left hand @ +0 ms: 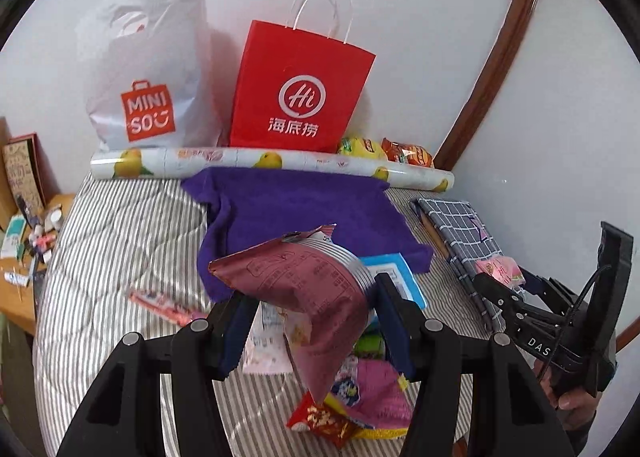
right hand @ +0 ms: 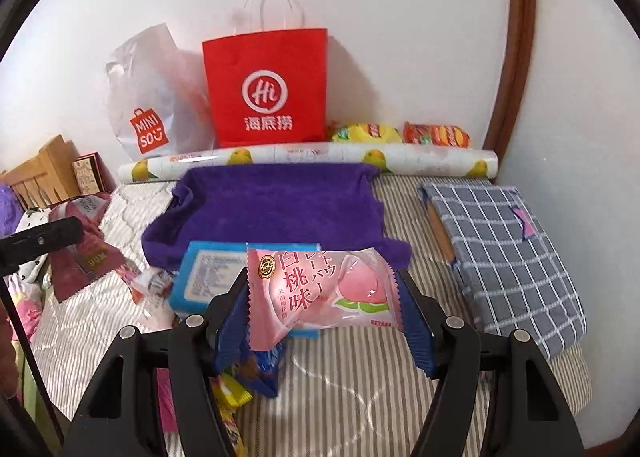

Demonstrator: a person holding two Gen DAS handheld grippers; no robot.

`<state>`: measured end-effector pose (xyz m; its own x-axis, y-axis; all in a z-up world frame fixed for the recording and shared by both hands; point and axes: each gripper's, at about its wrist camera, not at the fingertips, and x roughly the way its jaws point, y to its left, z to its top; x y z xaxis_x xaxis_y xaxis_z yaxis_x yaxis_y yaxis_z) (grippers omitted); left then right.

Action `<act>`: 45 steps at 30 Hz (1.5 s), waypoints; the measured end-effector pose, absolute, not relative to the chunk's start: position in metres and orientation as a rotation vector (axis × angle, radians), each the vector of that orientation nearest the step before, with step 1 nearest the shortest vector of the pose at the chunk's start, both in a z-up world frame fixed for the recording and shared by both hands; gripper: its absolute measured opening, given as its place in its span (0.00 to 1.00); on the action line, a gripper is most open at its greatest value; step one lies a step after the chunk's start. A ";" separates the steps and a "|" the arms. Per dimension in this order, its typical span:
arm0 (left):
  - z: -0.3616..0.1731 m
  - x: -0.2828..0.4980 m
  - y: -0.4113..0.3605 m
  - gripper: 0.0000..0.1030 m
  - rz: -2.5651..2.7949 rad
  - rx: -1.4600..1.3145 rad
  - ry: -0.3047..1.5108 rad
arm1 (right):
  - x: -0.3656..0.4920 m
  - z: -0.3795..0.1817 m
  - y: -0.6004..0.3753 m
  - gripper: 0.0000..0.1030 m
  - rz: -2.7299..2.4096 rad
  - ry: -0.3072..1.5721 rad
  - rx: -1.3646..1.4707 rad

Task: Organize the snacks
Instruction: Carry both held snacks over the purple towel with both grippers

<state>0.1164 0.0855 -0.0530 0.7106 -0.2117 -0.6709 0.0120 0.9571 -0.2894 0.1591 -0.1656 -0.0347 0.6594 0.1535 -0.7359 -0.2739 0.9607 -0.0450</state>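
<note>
Bed with grey-and-white striped quilt (left hand: 120, 241) against a white wall. Nearest: left gripper (left hand: 312, 321), fingers clamped on a maroon crinkly foil snack bag (left hand: 312, 297), held above a loose pile of bright wrappers (left hand: 352, 409). Right gripper (right hand: 324, 309), fingers closed on a pink peach-print plastic snack packet (right hand: 320, 293), clear of the quilt. Both packs look light, puffy and slippery, with crushable contents; the crimped seams seem the safest hold. Behind: flat blue box (right hand: 204, 277), purple towel (right hand: 264, 205), checked blue-grey cloth (right hand: 504, 249). Farthest: fruit-print roll (left hand: 272, 165), red paper carrier bag (left hand: 300, 93), white plastic shopping bag (left hand: 148, 69).
</note>
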 end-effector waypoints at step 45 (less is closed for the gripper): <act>-0.100 0.333 0.128 0.55 -0.074 -0.245 0.872 | 0.382 -0.089 -0.102 0.66 0.321 0.809 -0.113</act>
<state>0.3331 0.1282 -0.1000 0.6429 -0.1637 -0.7483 -0.0359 0.9694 -0.2429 0.3819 -0.1022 -0.0895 0.6450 0.2380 -0.7262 -0.3238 0.9459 0.0224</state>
